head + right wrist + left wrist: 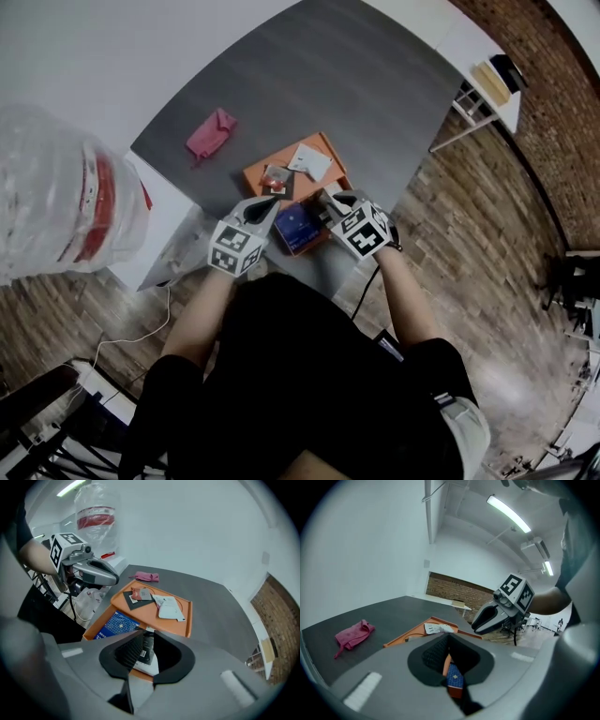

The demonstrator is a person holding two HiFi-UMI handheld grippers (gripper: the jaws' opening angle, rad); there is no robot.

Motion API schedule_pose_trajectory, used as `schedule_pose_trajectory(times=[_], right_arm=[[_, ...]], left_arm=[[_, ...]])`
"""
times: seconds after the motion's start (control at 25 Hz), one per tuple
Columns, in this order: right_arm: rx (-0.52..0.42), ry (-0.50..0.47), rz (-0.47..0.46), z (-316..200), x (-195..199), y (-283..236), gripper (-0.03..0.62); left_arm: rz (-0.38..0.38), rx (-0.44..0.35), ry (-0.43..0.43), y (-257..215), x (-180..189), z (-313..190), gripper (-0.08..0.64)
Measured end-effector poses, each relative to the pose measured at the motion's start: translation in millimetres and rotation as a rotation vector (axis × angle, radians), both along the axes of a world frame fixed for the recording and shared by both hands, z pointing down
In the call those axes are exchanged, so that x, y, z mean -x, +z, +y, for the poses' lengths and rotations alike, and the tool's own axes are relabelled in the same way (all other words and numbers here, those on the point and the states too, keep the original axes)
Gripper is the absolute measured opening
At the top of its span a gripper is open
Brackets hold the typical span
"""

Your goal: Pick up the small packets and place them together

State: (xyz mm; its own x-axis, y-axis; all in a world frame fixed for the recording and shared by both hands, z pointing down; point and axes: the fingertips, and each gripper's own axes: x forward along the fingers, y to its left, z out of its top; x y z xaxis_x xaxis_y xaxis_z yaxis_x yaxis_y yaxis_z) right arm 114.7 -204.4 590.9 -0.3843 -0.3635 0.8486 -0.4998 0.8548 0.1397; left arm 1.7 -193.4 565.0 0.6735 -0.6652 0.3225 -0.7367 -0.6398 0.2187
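An orange tray (255,172) lies near the front edge of the dark grey table. On it are a white packet (309,160), a small red packet (276,176) resting on a black one, and a blue packet (298,226). My left gripper (270,204) is shut with nothing in it, hovering over the blue packet (454,679). My right gripper (323,197) is at the tray's near right corner. It points down, and its jaws are closed on a dark packet (146,649) that stands between the pads, with a white piece beneath it.
A pink cloth (211,134) lies on the table left of the tray. A clear plastic bag with a red band (66,197) stands at the left. The table's front edge is just beneath my hands, with wooden floor below. A white table (487,84) stands far right.
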Motion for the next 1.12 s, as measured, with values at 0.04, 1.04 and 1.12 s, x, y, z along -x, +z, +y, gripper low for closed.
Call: schedule_pose_trajectory(times=[0.04,1.04,1.12], right_arm=[[0.006,0.011,0.001,1.3,-3.0,2.0,0.074],[0.277,0.114,0.107,-7.0,-9.0,96.2,0.233],[0.285,0.119,0.101,-7.7,-7.3,97.9,0.233]], left_arm=[[0.0,0.001,0.009,-0.1,-2.6,-0.1,-0.002],[-0.025,0.084,-0.007,19.5,19.3,12.2,-0.002],[-0.026,0.091,-0.009,21.2,19.6,13.4,-0.002]])
